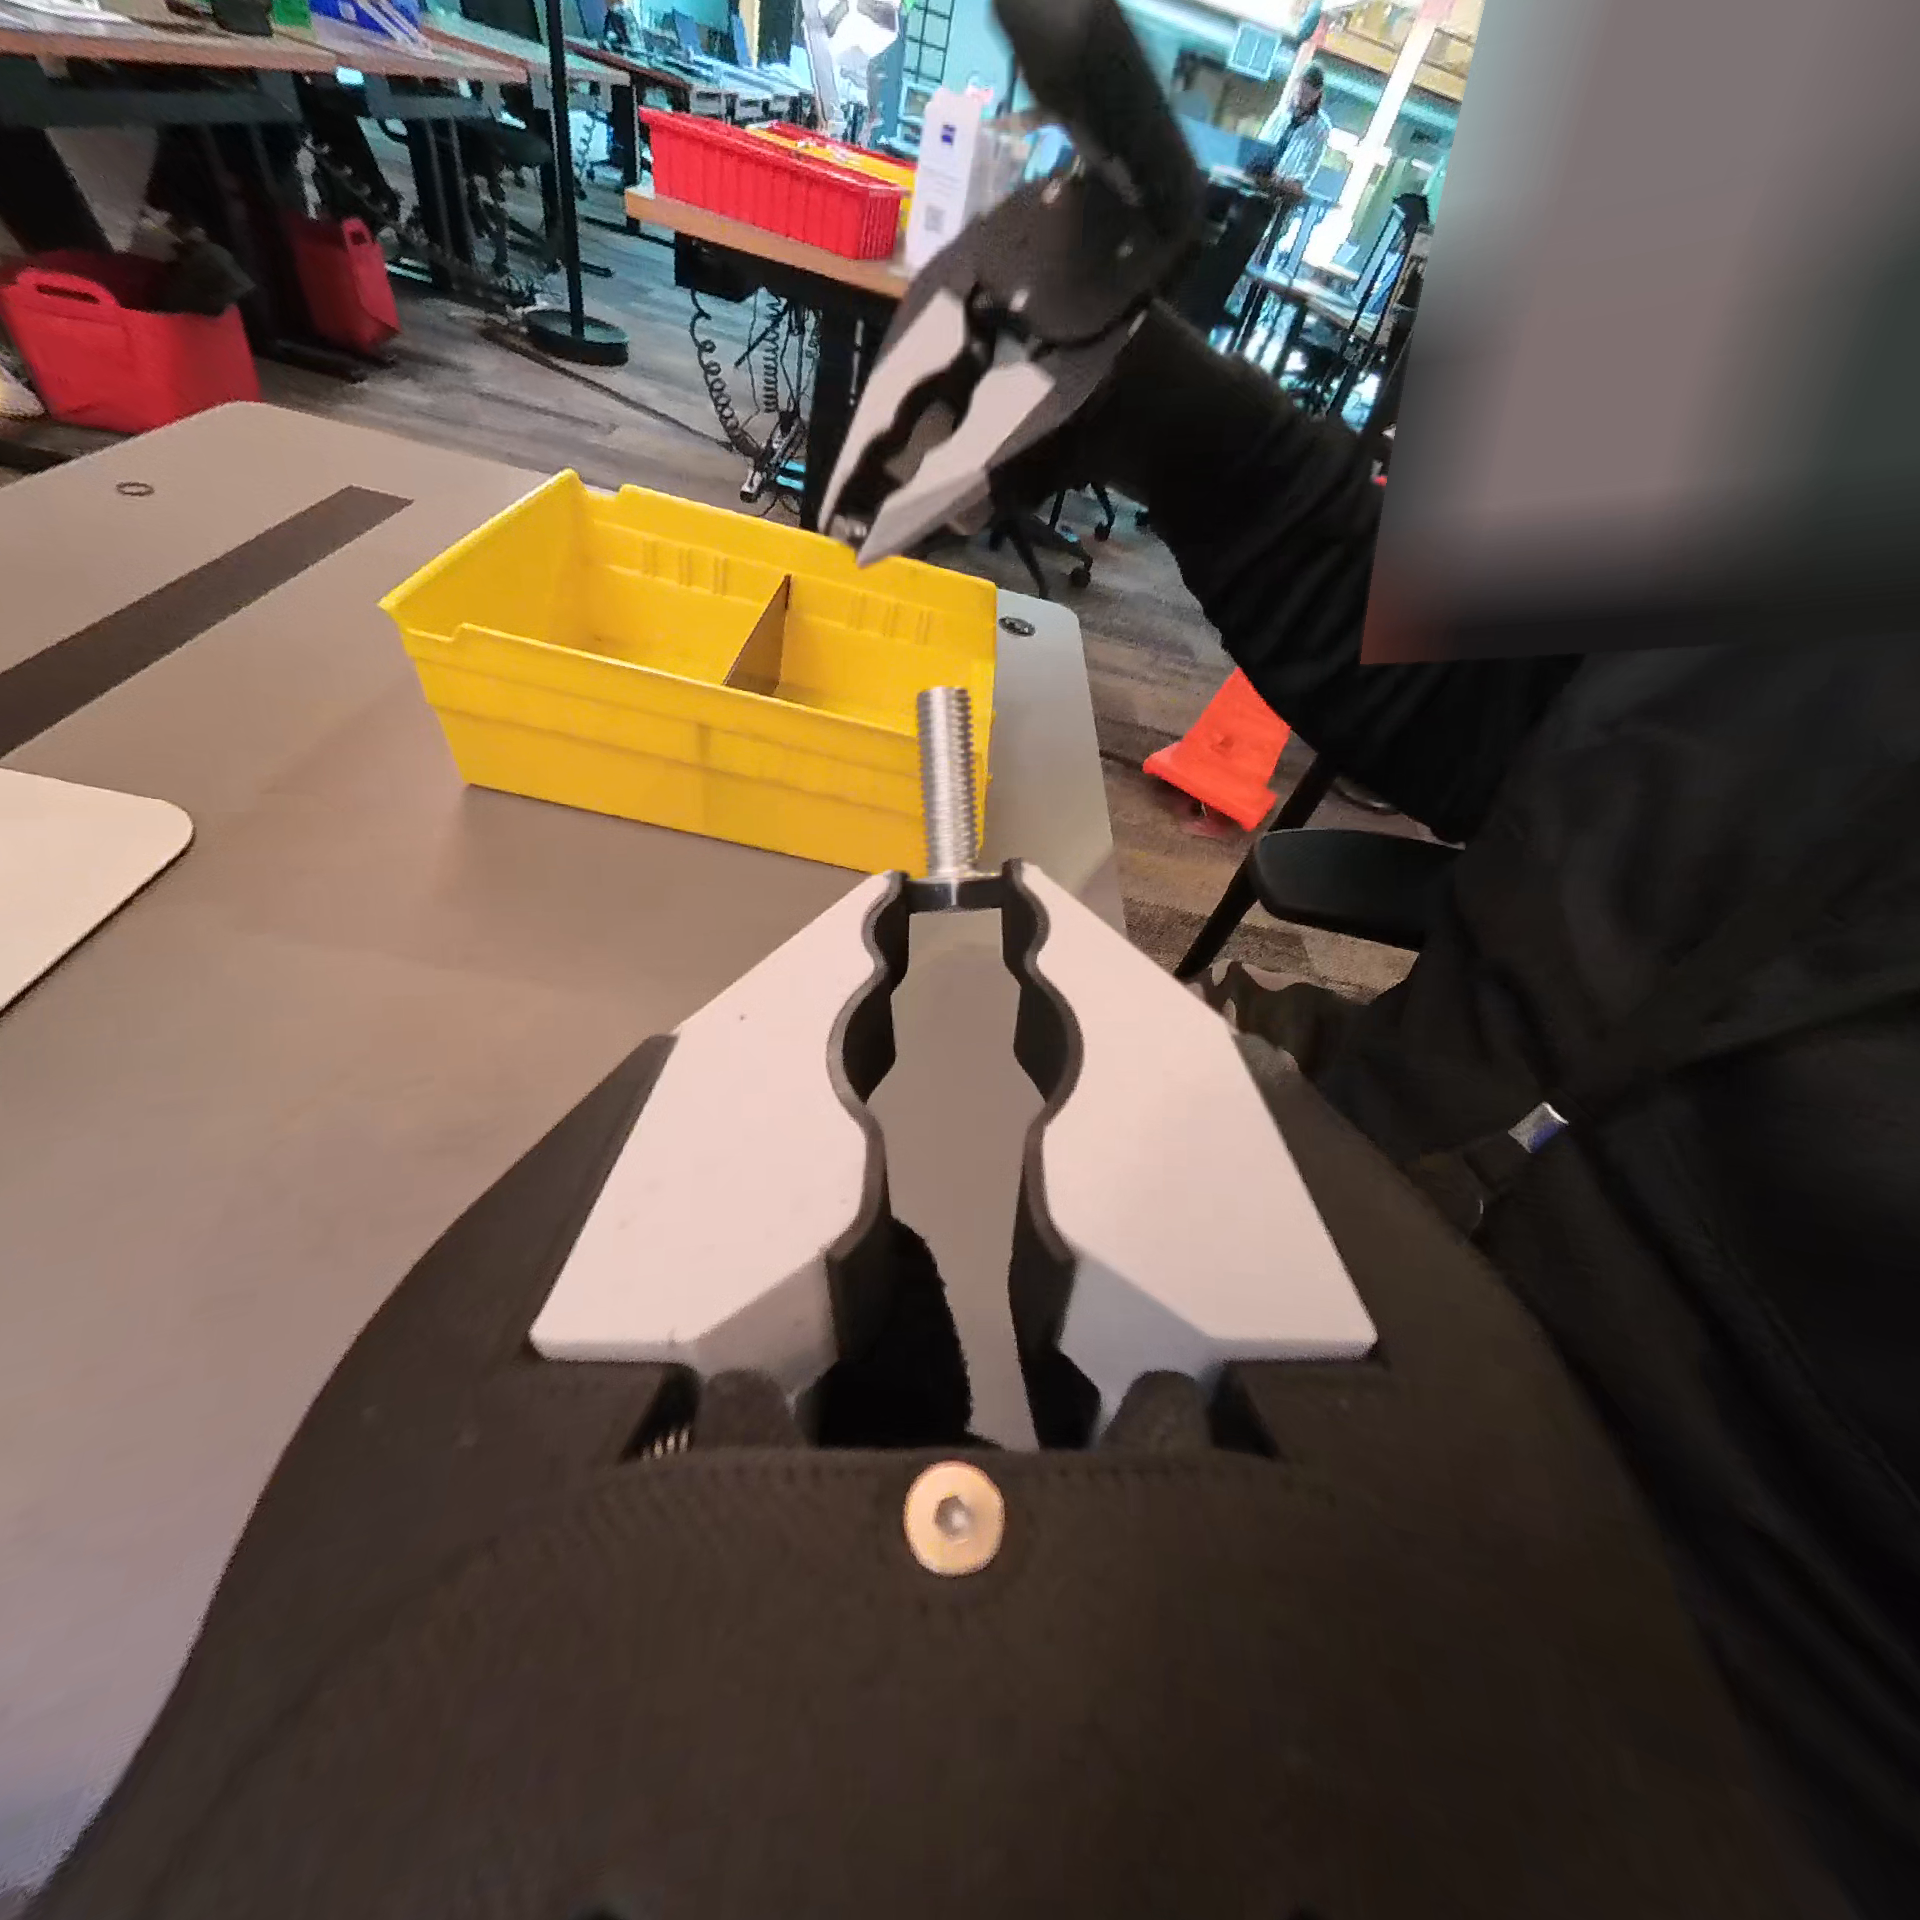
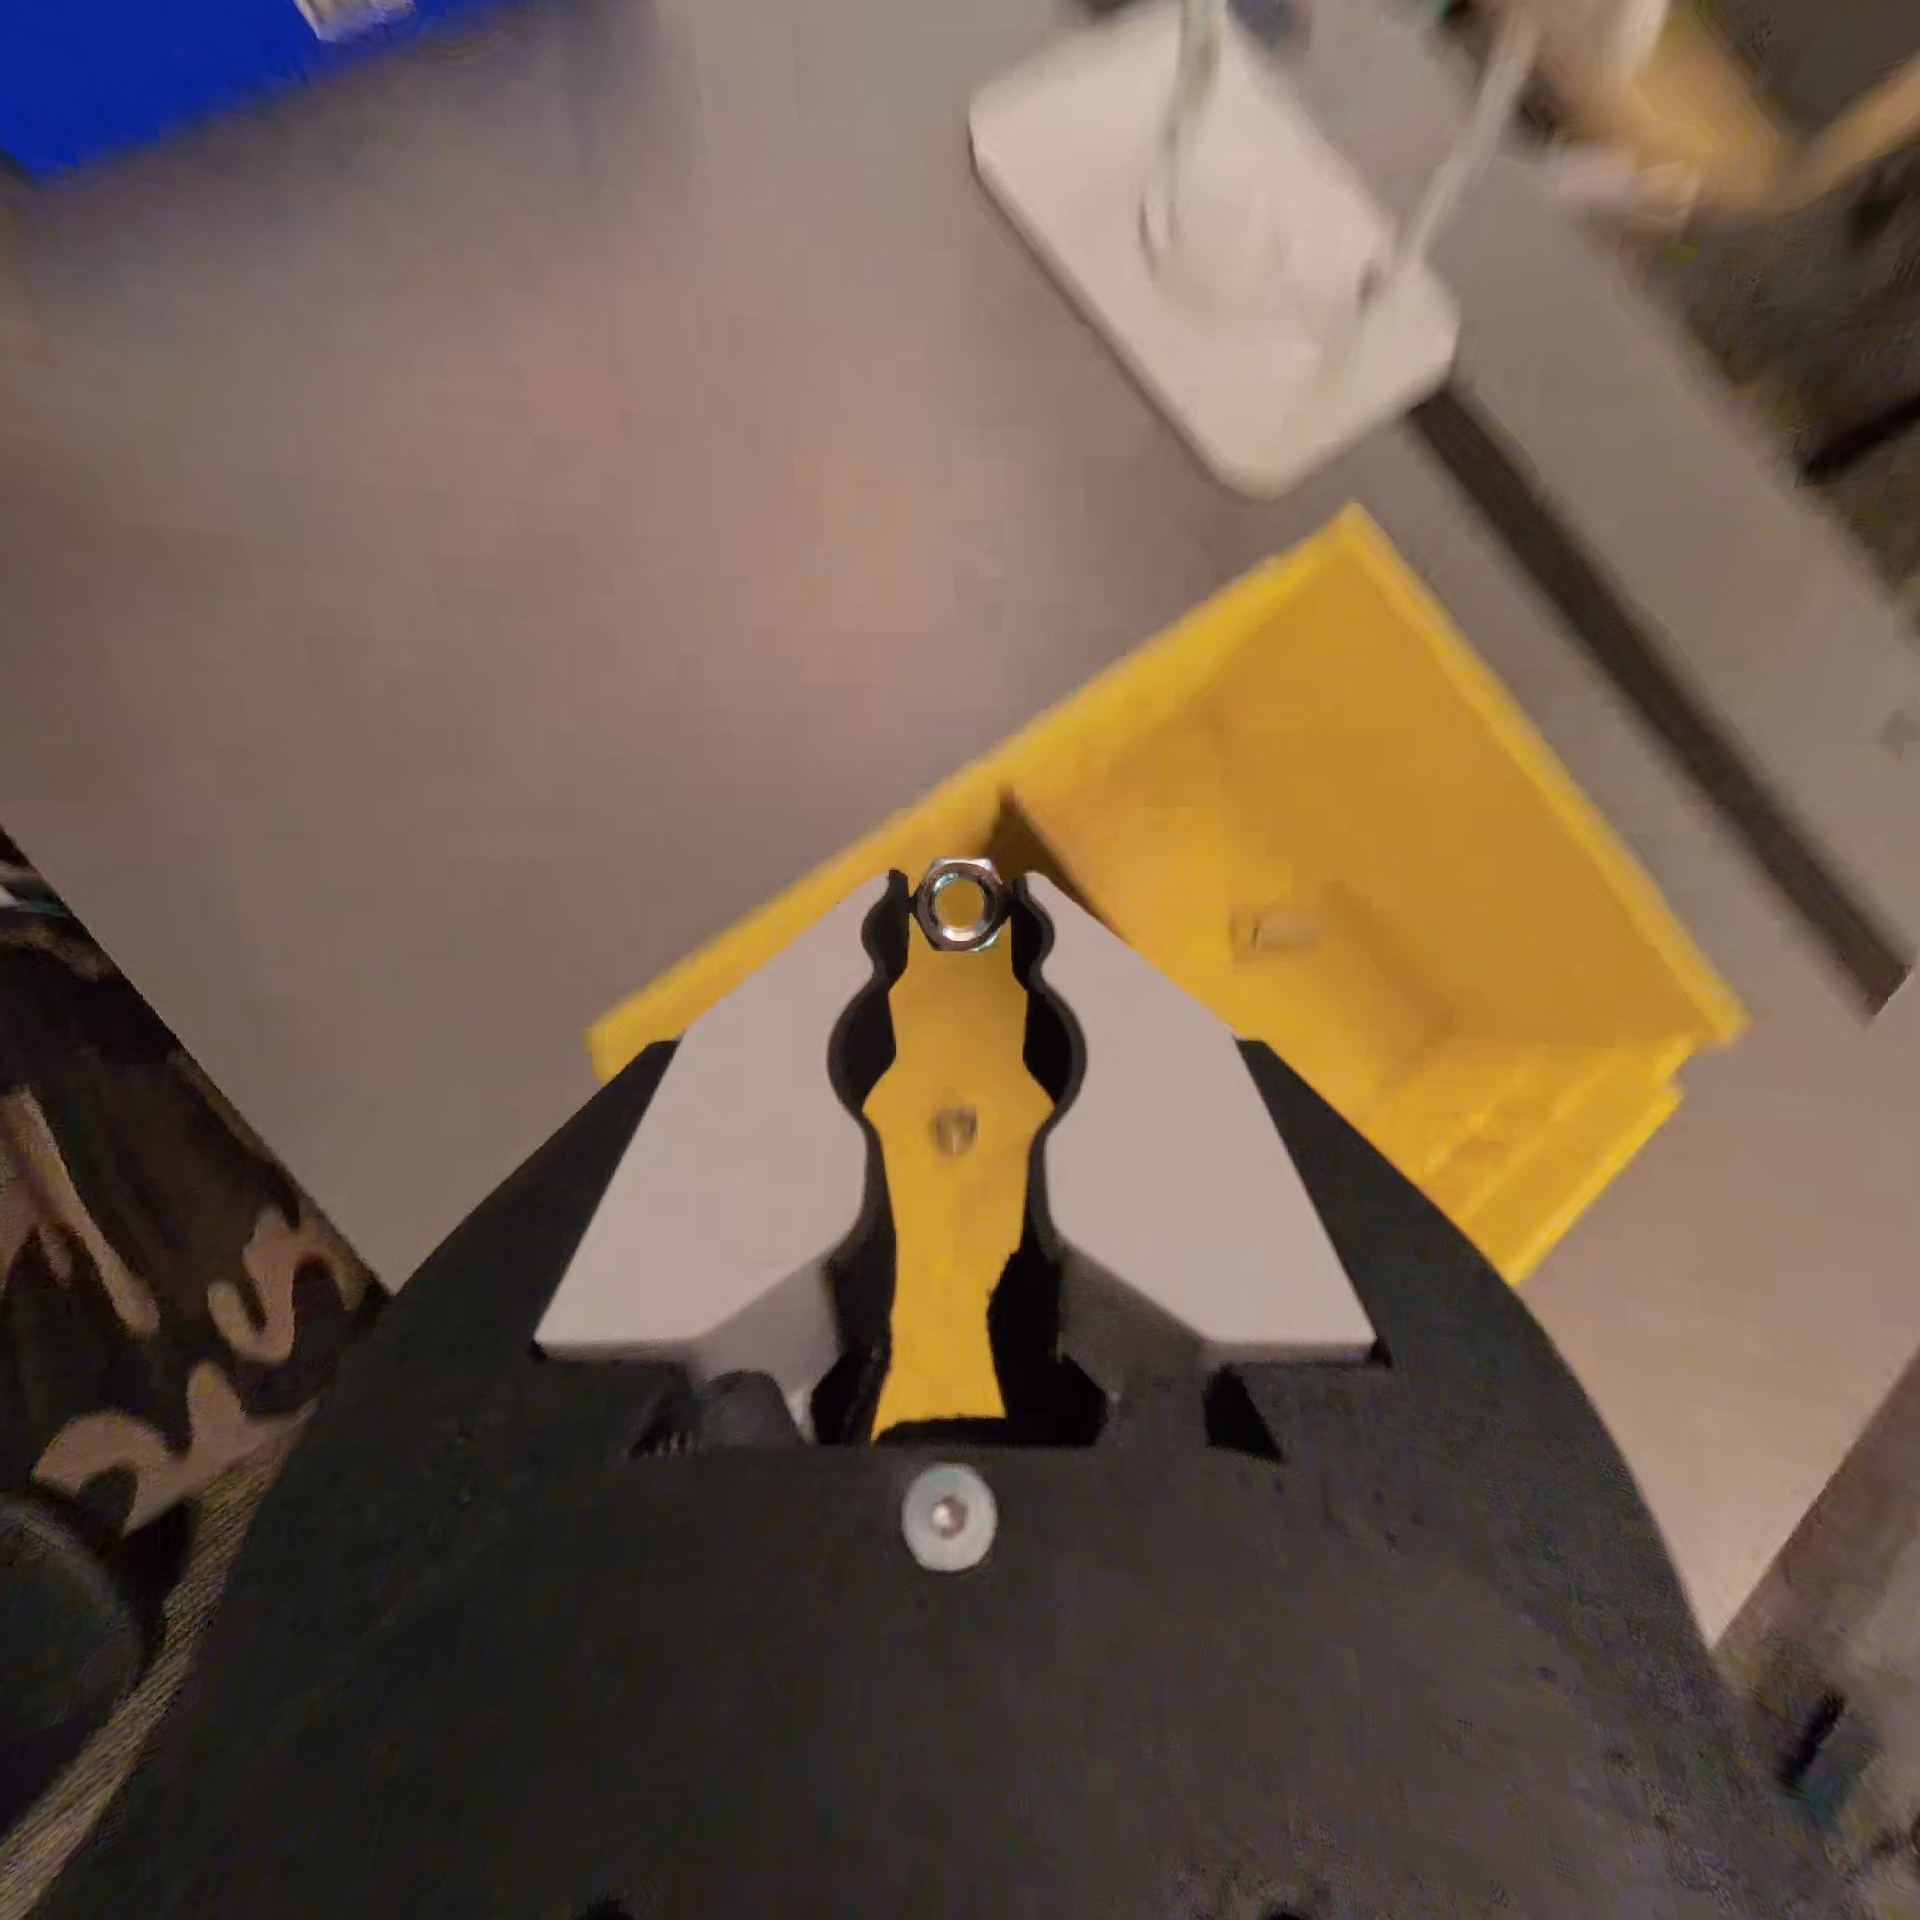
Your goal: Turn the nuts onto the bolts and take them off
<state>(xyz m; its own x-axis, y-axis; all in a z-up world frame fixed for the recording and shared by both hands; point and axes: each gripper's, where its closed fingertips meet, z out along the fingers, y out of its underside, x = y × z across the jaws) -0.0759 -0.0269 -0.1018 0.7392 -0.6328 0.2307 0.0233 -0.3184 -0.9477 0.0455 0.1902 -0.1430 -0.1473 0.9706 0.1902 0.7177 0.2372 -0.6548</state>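
Left claw (image 1: 954,891) pinched the head of a silver threaded steel bolt (image 1: 943,781), shank upright, in front of the yellow plastic divided bin (image 1: 665,748) on the grey table (image 1: 312,987). Right claw (image 2: 958,906) pinched a small silver hex nut (image 2: 958,904) at its tips, held above the bin w/ nut and bolt well apart.

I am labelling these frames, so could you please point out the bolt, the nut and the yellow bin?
bolt (image 1: 944,774): left wrist view, threaded shank.
nut (image 2: 958,903): right wrist view, hexagonal rim.
yellow bin (image 1: 665,764): left wrist view, near outer wall.
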